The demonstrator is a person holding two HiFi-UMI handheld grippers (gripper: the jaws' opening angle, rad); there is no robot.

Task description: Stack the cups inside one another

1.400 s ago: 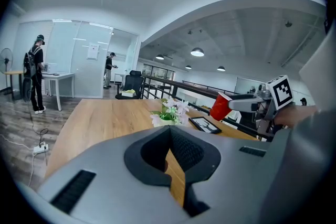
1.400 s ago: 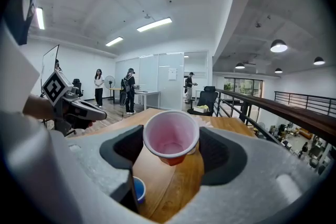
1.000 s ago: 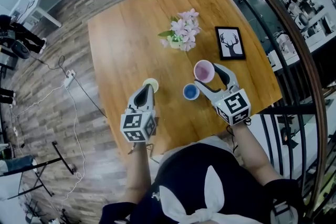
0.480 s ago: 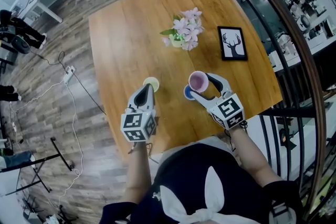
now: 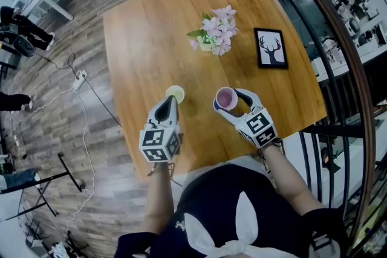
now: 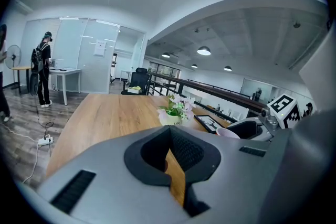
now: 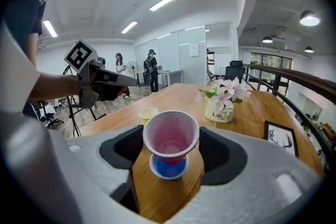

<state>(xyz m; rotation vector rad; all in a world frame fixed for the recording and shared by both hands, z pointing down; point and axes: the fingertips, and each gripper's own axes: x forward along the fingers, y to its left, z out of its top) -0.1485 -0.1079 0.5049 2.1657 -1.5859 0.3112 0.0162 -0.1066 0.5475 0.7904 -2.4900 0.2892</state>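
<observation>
Left claw (image 5: pixel 171 103) is resting closed and empty, its tip pointing at the yellow cup (image 5: pixel 175 93) just beyond it on the worktop (image 5: pixel 151 39). Right claw (image 5: pixel 234 103) is gripping the pink cup (image 5: pixel 226 98) and, having sunk over the last second, is now hanging it right over the blue cup (image 7: pixel 168 168). The first nesting is looking close, probably needing only a short lowering before release.

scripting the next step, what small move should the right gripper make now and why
Probably lower it straight down: the right gripper holds the pink cup directly over the blue cup, base at its mouth, not yet nested.
</observation>
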